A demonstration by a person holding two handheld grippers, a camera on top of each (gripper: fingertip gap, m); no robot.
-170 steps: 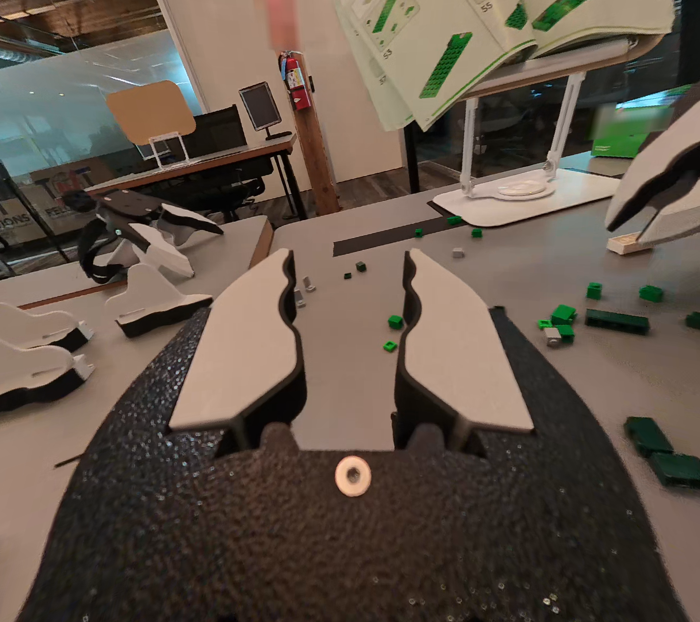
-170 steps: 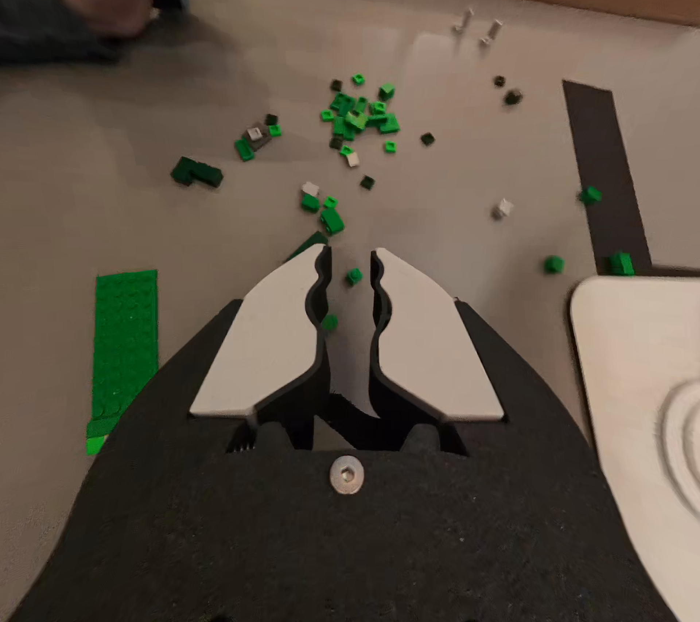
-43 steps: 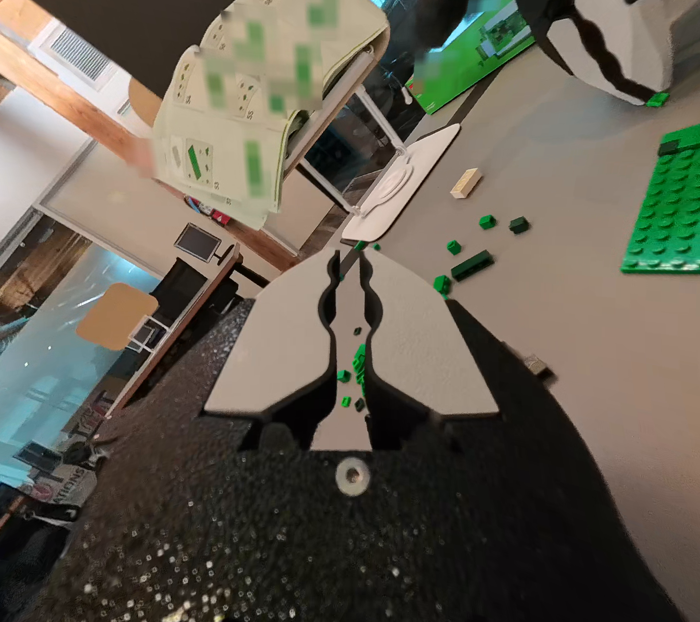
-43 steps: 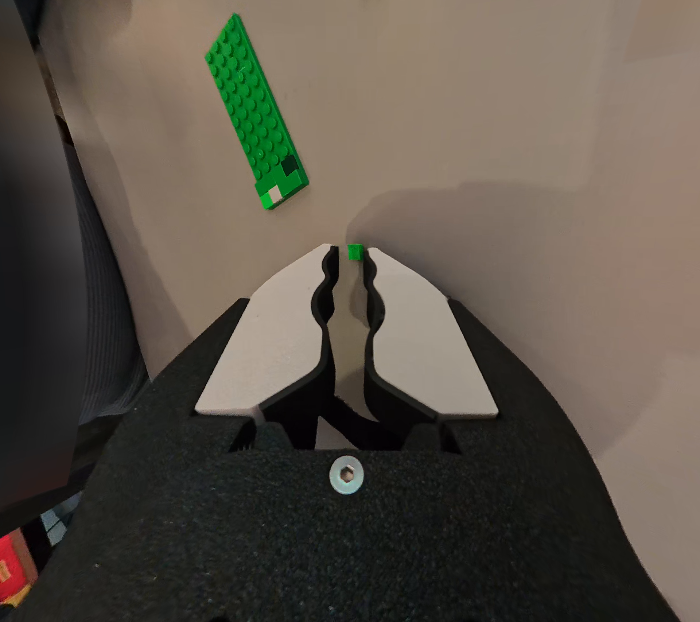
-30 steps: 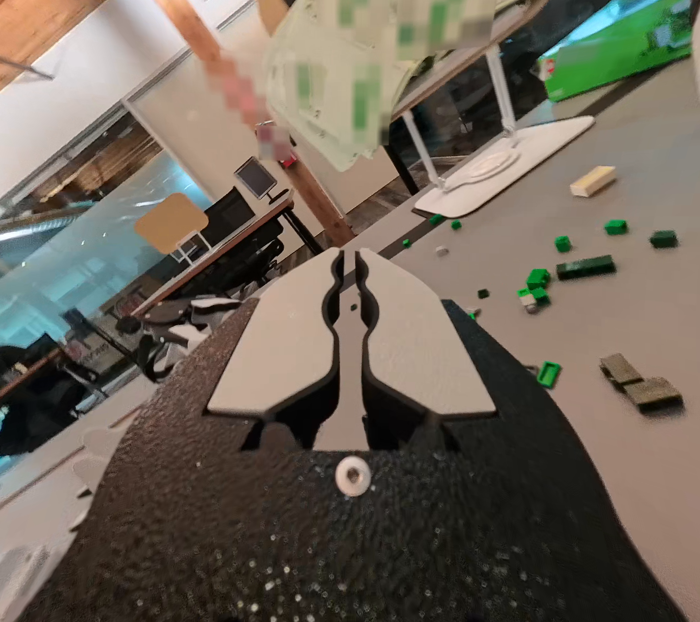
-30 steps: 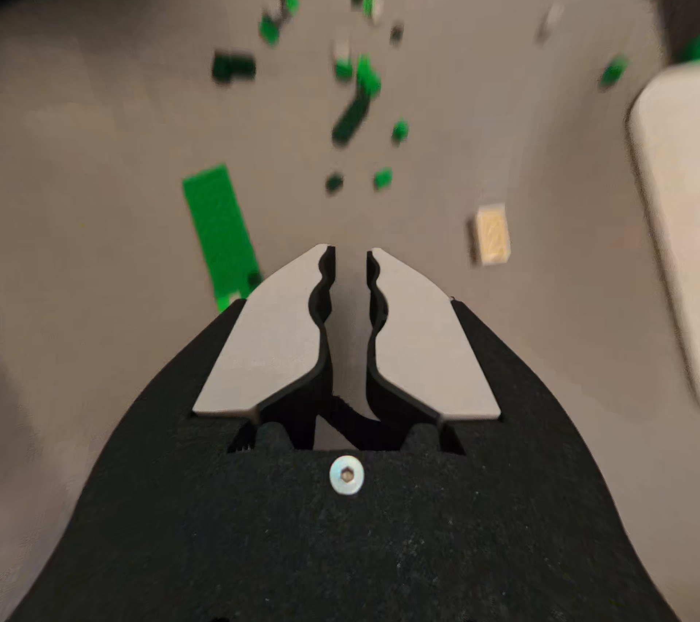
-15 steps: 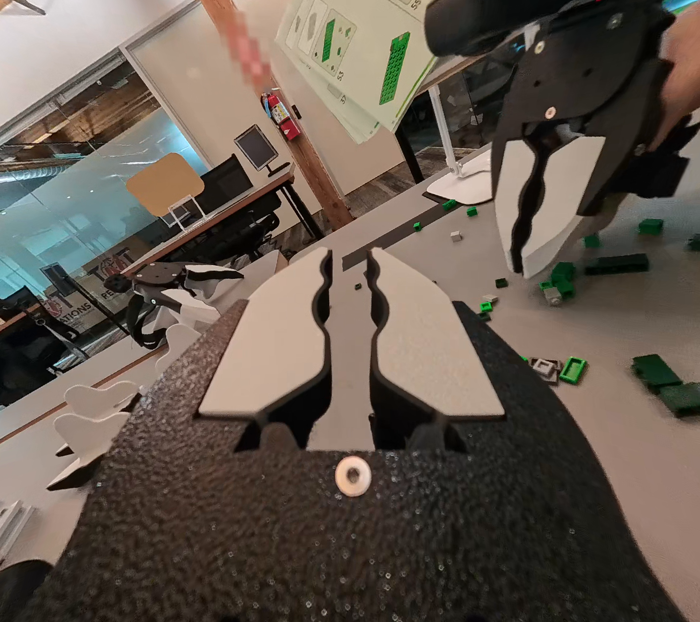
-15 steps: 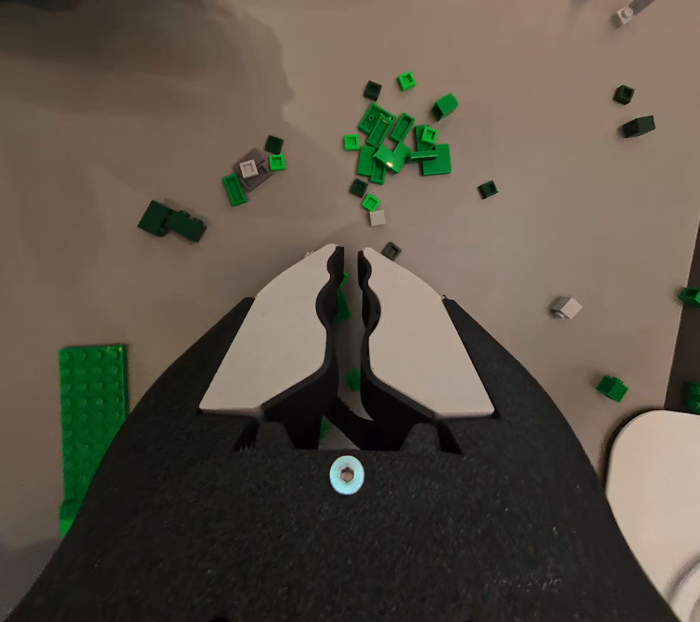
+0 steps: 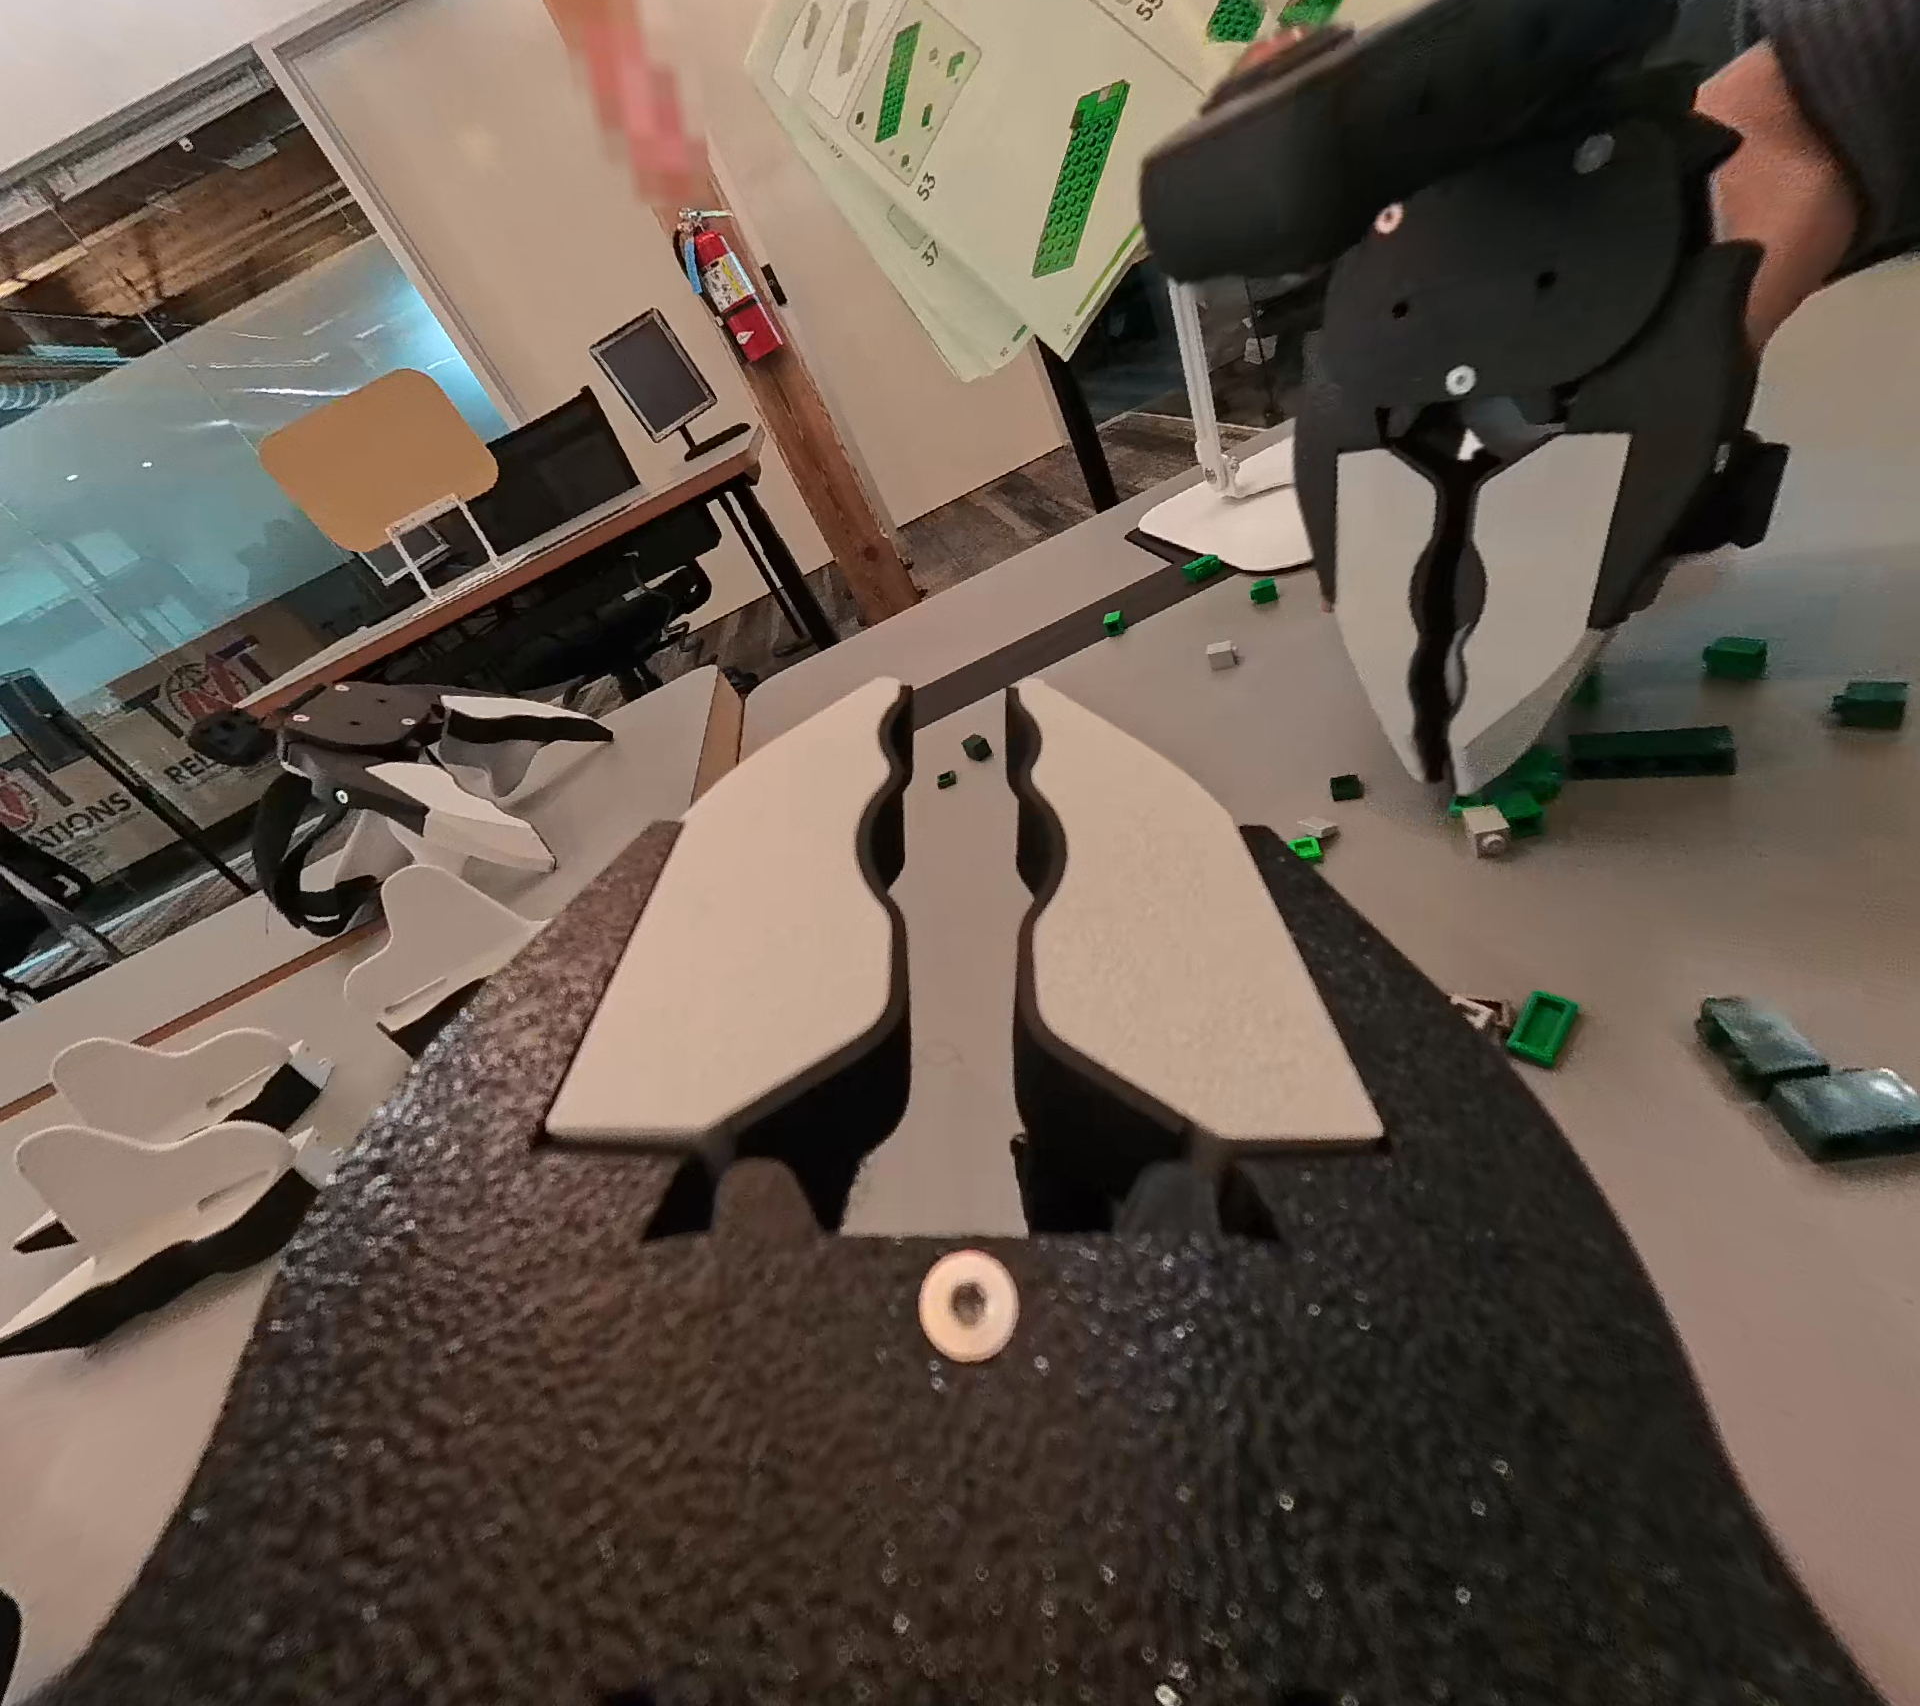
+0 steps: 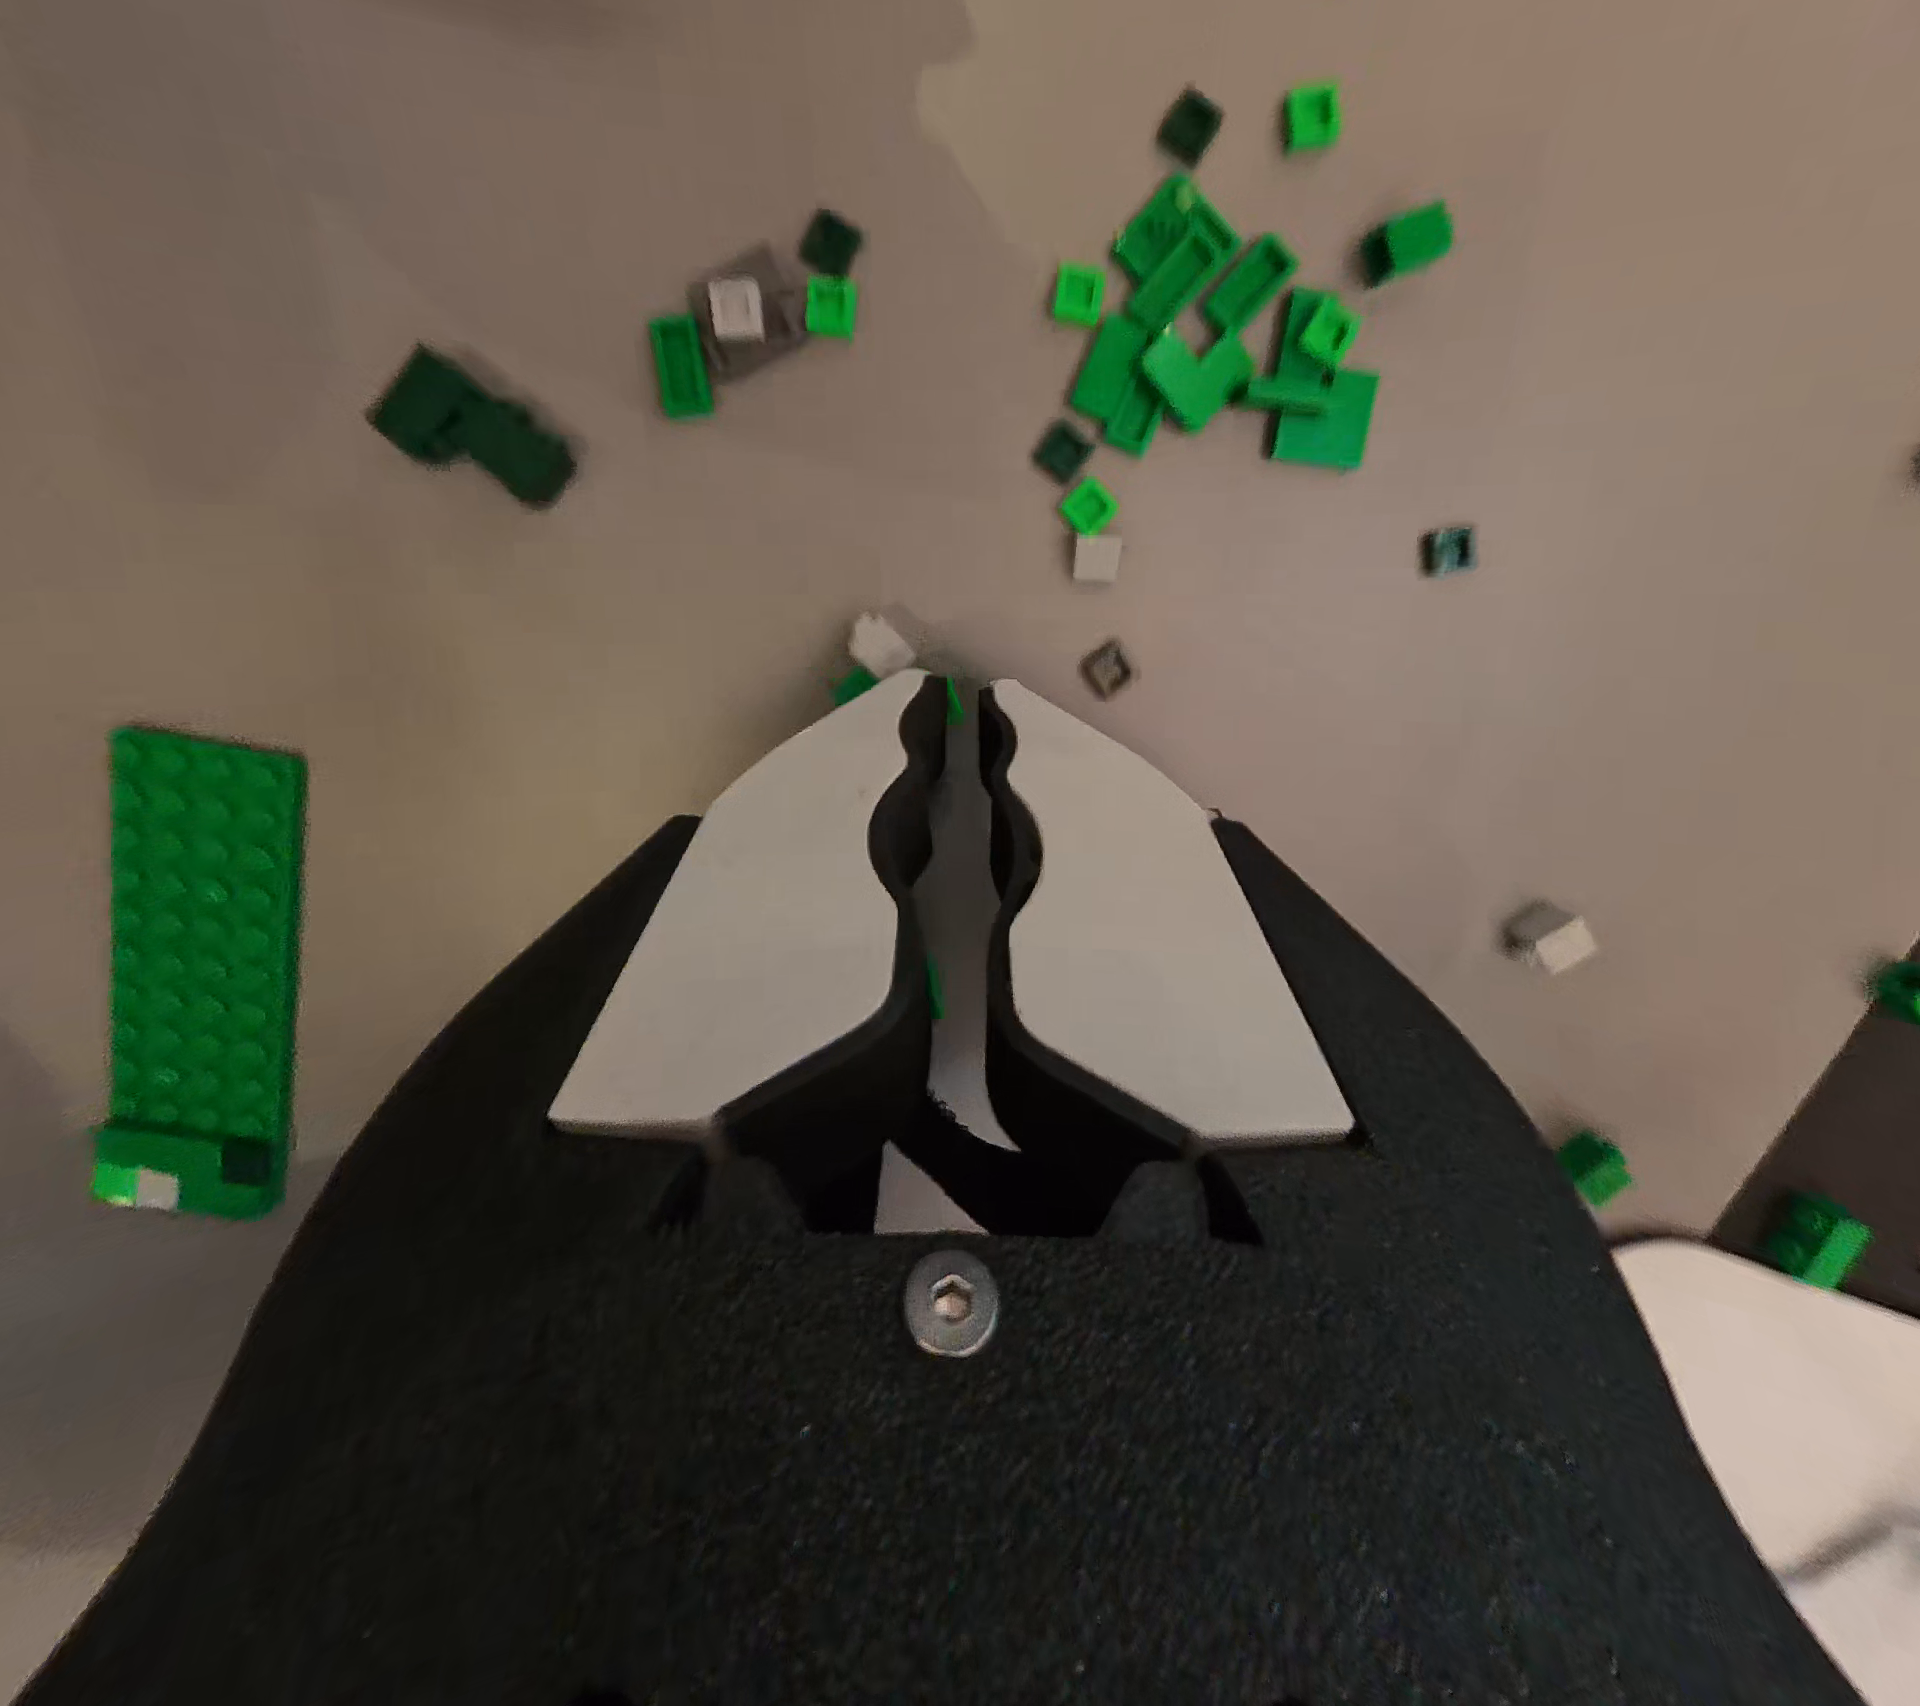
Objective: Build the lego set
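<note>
Your left gripper [image 9: 958, 700] sits at mid-frame, level, fingers slightly parted, nothing between them. Your right gripper [image 9: 1442, 773], at the frame's right, points down, nearly closed, hand [image 9: 1787, 202] behind it.

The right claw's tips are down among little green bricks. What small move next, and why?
Probably lift the right gripper slightly: a small bright green plastic piece sits between its nearly closed fingertips, on the grey table among loose bricks. Lifting would show whether it is gripped.

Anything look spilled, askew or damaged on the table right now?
Nothing looks damaged. Small green bricks lie scattered loose over the grey table, several upside down; the green baseplate lies flat at the left.
</note>
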